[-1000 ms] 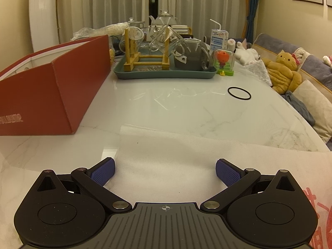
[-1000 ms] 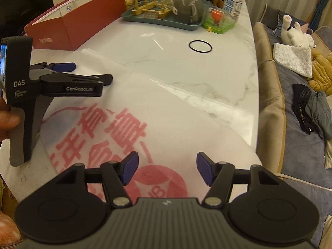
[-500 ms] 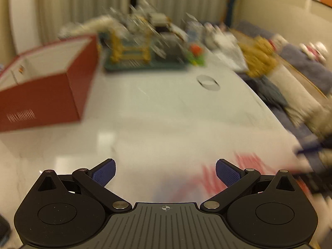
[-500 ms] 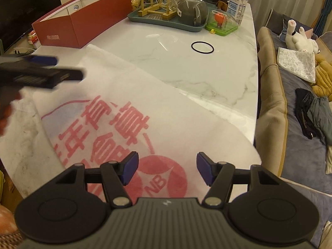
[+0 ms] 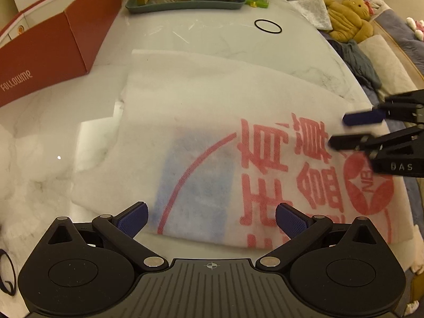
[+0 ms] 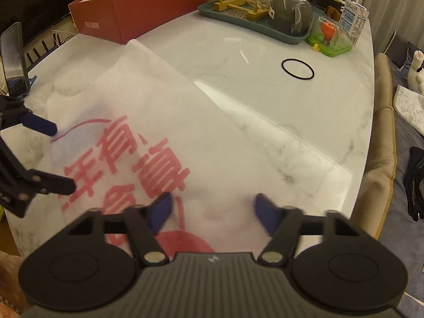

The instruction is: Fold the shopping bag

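Thin white nonwoven shopping bag (image 5: 212, 111) lies flat on glossy marble table (image 5: 212, 34).

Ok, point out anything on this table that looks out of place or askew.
A loose black ring lies alone on the bare marble table, apart from the tray of glassware. The white shopping bag lies flat but skewed to the table edge. Nothing looks spilled or damaged.

Bag: a white non-woven shopping bag with red printed characters (image 5: 212, 122) lies flat on the white marble counter (image 5: 206, 37)
Left gripper (image 5: 211, 218): jaws wide apart, low over the bag's near edge
Right gripper (image 5: 344, 129): at the right edge, over the bag's red print, jaws closing
Behind: red cardboard box (image 5: 53, 45) far left; thin black ring (image 5: 268, 26) beyond the bag
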Demonstrator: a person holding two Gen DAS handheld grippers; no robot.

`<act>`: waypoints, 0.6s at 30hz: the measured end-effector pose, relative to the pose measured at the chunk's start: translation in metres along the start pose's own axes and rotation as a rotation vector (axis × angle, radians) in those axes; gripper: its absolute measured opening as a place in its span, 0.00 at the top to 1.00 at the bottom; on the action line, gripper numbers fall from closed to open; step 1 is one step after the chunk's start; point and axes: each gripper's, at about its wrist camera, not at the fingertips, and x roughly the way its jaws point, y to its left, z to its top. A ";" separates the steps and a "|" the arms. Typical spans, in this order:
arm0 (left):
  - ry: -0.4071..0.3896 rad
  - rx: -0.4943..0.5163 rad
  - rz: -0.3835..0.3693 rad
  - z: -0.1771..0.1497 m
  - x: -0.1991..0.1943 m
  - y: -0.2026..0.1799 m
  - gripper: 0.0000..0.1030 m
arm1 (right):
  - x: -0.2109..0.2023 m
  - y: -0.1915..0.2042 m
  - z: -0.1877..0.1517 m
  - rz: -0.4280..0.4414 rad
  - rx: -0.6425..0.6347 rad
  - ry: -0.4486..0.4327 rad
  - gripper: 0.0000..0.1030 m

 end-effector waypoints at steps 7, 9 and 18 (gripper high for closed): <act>-0.034 0.021 0.039 0.022 0.012 0.002 0.00 | -0.008 0.017 -0.005 0.046 0.083 0.062 1.00; -0.039 0.034 0.034 0.029 0.015 0.003 0.00 | -0.014 0.022 -0.008 0.080 0.063 0.060 1.00; -0.038 0.044 -0.019 0.032 0.005 0.000 0.00 | -0.016 -0.021 0.013 -0.034 -0.022 -0.023 0.29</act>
